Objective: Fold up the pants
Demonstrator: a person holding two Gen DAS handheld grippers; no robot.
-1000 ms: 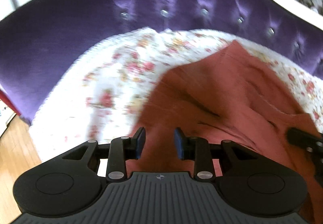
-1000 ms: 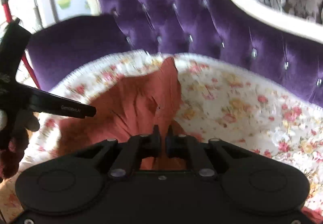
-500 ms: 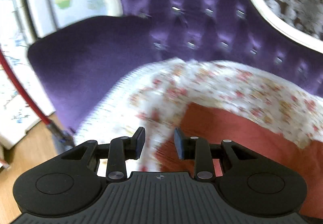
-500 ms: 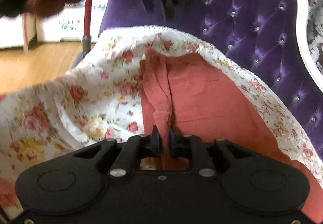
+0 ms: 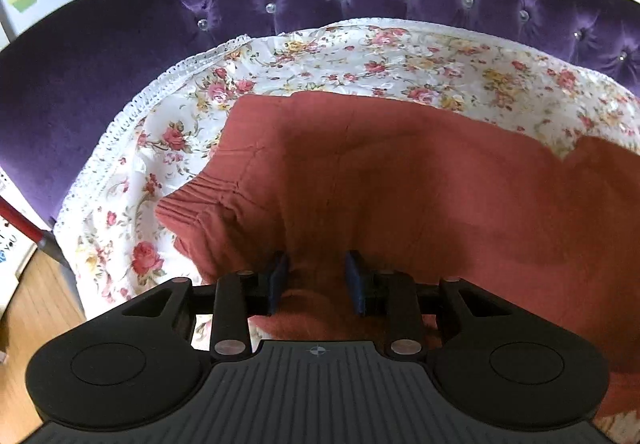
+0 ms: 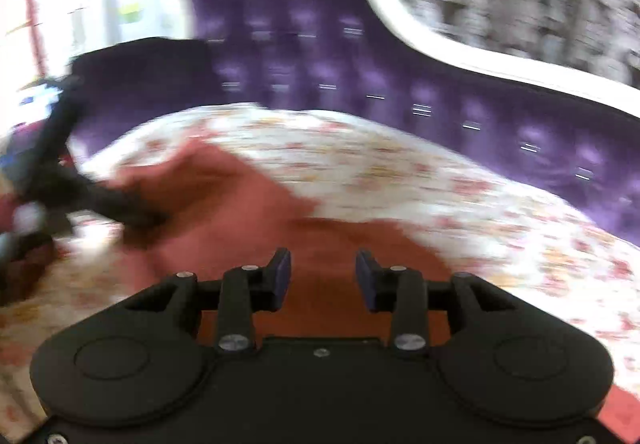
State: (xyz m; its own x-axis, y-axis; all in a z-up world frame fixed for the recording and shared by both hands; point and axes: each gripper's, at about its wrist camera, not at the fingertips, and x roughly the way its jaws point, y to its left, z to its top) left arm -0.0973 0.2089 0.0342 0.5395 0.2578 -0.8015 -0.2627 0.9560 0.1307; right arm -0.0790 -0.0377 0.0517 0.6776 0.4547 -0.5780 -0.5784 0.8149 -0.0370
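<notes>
Scanning from the left, we saw the dark purple velvet armrest (image 5: 80, 84) of the tufted sofa, then the white floral quilted cover with a lace edge (image 5: 168, 148) spread over the seat. The rust-red soft knit pants (image 5: 400, 180) lay on that cover, ribbed elastic waistband (image 5: 192, 200) at their left end, legs running off to the right. We judged a first fold done: the cloth looked doubled into one long band, with a notch in its upper edge at the far right, though we could not count layers.

The left gripper (image 5: 318, 278) sat low over the near edge of the pants just right of the waistband, fingers (image 5: 278, 276) spread with cloth bulging between them; the pads did not look pressed on it.

Further right, in the blurred right wrist view, the right gripper (image 6: 323, 276) hovered over the pants, jaws opening, pads apart, only flat cloth below them and nothing pinched.

Left to do, in our judgement: regrip one end and fold the band across its length, then flatten it.
</notes>
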